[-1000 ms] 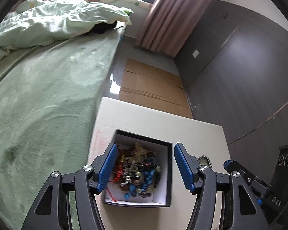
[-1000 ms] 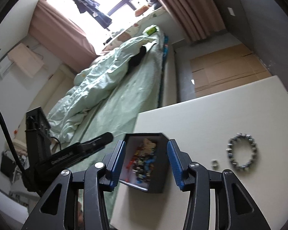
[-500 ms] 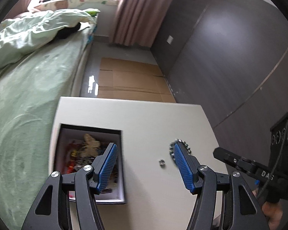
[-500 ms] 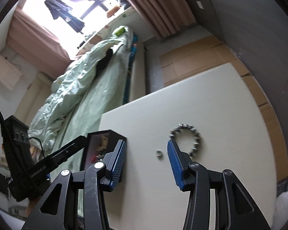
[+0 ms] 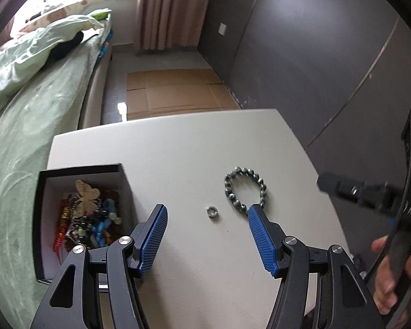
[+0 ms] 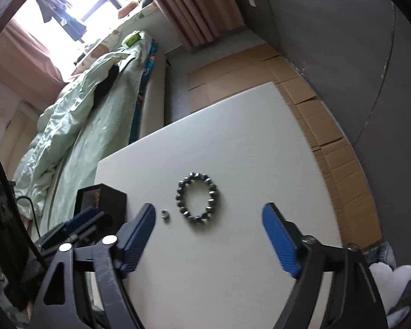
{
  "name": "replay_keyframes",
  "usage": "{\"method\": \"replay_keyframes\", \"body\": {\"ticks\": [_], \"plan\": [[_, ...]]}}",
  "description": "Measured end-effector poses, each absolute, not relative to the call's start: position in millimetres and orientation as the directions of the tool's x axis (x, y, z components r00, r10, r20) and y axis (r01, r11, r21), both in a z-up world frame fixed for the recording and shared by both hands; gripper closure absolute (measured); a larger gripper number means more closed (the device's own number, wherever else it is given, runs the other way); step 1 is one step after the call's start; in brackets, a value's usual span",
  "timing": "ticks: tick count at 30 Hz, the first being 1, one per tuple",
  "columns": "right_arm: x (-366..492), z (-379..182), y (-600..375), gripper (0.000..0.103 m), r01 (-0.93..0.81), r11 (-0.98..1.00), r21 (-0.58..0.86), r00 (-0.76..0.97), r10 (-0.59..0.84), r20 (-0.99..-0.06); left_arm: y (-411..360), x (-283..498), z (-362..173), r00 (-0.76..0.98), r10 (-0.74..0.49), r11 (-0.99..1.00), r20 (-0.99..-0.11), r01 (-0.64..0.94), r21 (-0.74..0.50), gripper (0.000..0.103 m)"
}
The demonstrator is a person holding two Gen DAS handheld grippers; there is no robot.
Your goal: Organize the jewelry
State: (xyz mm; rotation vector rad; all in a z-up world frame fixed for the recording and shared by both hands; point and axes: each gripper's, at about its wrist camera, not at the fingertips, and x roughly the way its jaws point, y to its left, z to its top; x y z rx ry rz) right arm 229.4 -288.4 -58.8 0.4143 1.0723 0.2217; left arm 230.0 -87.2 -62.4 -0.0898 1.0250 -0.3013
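Note:
A dark metallic bead bracelet (image 5: 245,189) (image 6: 197,201) lies on the white table (image 5: 178,142) (image 6: 233,142). A small silver ring (image 5: 212,212) (image 6: 165,214) lies just left of it. A black open box (image 5: 45,219) (image 6: 102,200) holds mixed beaded jewelry and a pale butterfly piece (image 5: 86,196). My left gripper (image 5: 207,213) is open above the ring, its right fingertip beside the bracelet. My right gripper (image 6: 208,213) is open wide, near the bracelet's front edge.
A bed with a green blanket (image 5: 27,104) (image 6: 76,126) runs along the table's left side. Flattened cardboard (image 5: 175,90) (image 6: 301,90) lies on the floor beyond. A dark wall (image 5: 315,54) stands at the right.
Both grippers have swung right, from over the box to the ring and bracelet. The right gripper's jaws have opened wider. The box has not moved.

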Motion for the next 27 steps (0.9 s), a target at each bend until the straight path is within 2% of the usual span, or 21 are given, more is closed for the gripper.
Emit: {"method": "replay_keyframes", "body": {"ticks": [12, 14, 16, 25, 27], "plan": [[228.2, -61.8, -322.0, 0.021, 0.100, 0.871, 0.481, 0.480, 0.382, -0.790, -107.6, 239.0, -86.9, 0.444, -0.245, 0.962, -0.862, 0.220, -0.161, 0.043], [228.7, -61.7, -324.6, 0.021, 0.108, 0.868, 0.484, 0.479, 0.381, -0.791, -106.5, 243.4, -91.5, 0.433, -0.243, 0.964, -0.868, 0.207, -0.166, 0.053], [229.0, -62.1, -327.1, 0.021, 0.113, 0.864, 0.490, 0.480, 0.384, -0.788, -106.1, 247.1, -95.9, 0.424, -0.236, 0.967, -0.874, 0.194, -0.167, 0.059], [232.0, -64.5, -322.7, 0.021, 0.108, 0.866, 0.488, 0.471, 0.388, -0.793, -119.3, 258.6, -111.3, 0.404, -0.209, 0.970, -0.890, 0.198, -0.137, 0.069], [232.6, -65.3, -321.8, 0.021, 0.108, 0.867, 0.487, 0.469, 0.387, -0.794, -122.1, 257.4, -113.6, 0.406, -0.196, 0.971, -0.892, 0.206, -0.120, 0.075]]}}
